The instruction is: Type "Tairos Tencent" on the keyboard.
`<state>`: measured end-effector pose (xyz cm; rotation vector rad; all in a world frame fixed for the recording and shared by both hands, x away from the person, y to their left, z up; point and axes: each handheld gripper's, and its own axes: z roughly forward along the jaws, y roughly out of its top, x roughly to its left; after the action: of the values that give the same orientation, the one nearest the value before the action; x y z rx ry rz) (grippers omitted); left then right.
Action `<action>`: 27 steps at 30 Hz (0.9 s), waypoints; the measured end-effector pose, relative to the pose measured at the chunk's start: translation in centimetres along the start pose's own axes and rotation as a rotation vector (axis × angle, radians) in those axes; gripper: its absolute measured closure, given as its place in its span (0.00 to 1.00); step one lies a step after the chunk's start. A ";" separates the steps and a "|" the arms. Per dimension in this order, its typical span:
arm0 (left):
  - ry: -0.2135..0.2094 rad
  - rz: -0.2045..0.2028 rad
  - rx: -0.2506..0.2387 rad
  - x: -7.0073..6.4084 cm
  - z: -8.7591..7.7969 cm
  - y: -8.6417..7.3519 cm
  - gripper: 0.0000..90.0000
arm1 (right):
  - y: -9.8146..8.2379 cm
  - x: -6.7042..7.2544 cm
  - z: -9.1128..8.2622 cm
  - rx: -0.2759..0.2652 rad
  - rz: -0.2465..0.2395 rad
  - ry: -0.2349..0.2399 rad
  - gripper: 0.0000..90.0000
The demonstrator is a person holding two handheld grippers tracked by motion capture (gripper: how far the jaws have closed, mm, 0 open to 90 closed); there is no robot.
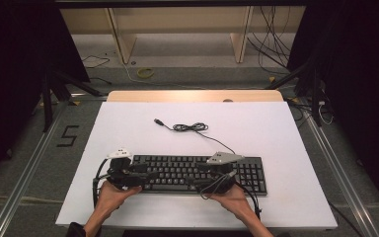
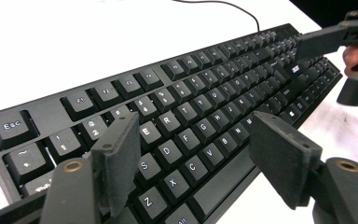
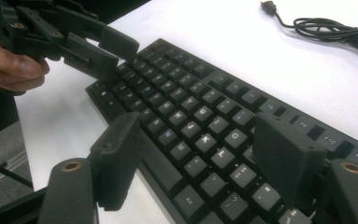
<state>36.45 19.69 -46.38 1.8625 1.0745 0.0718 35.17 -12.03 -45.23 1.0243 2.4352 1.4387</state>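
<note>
High view: both hand-held grippers, left (image 1: 145,178) and right (image 1: 191,178), gape wide over the keyboard (image 1: 246,170), gripping nothing.

Seen from high above the near edge of the white table (image 1: 276,133), looking forward and down. Left gripper view: close over the keyboard (image 2: 205,116), facing along it toward its far end. Right gripper view: close, facing back along the same keys, probably slightly higher. Shared by all three: the keyboard.
</note>
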 end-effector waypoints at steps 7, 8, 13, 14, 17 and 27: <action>-0.002 0.008 -0.017 -0.2 -0.3 0.0 0.32 | 0.3 0.4 0.4 0.008 -0.002 0.037 0.48; -0.003 0.007 -0.019 -0.3 -0.3 0.0 0.32 | 0.4 0.5 0.4 0.011 -0.005 0.040 0.49; -0.003 0.006 -0.031 -0.5 -0.5 0.0 0.31 | 0.6 0.9 1.0 0.025 -0.015 0.063 0.58; -0.004 0.006 -0.032 -0.5 -0.5 0.0 0.31 | 0.7 1.0 1.1 0.030 -0.020 0.061 0.60; -0.006 0.011 -0.031 -0.5 -0.8 -0.2 0.31 | 0.9 1.2 1.3 0.033 -0.025 0.065 0.66; -0.010 0.012 -0.064 -0.5 -1.4 -0.4 0.29 | 1.1 1.9 2.6 0.071 -0.035 0.082 0.85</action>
<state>35.23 20.42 -45.74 1.8101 1.0426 0.1030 35.41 -8.68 -45.29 0.9493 2.5653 1.4210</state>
